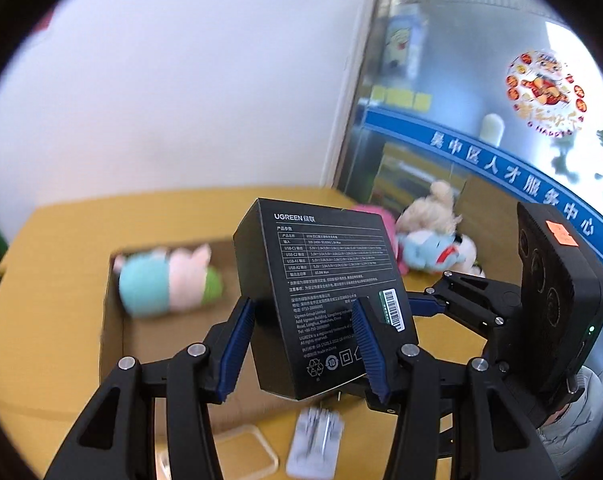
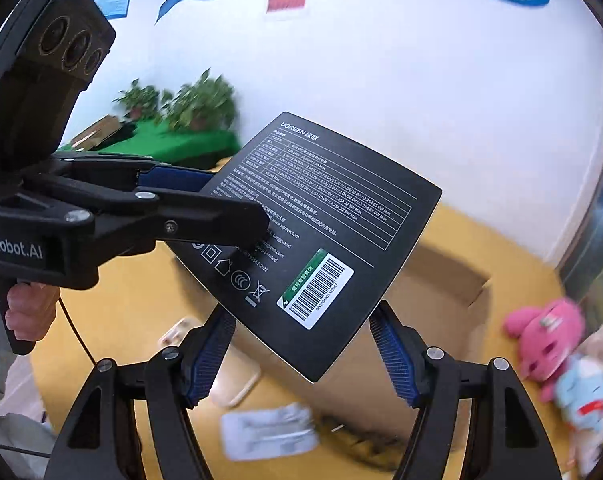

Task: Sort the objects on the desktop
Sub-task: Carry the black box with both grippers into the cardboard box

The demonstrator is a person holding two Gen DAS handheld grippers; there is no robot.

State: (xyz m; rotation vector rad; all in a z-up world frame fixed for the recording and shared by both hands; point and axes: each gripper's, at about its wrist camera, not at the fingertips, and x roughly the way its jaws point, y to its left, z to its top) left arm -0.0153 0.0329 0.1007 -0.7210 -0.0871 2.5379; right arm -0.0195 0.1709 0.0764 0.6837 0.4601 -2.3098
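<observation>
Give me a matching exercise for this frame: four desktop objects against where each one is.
Things:
1. black box
2. striped plush
3. white plug
4. pink plush

Places:
A. inside the cardboard box
B. held up above the table
C. on the table, beside other plush toys
D. on the table, away from any plush

Pairs: 1-B, 2-A, 3-D, 4-C
</observation>
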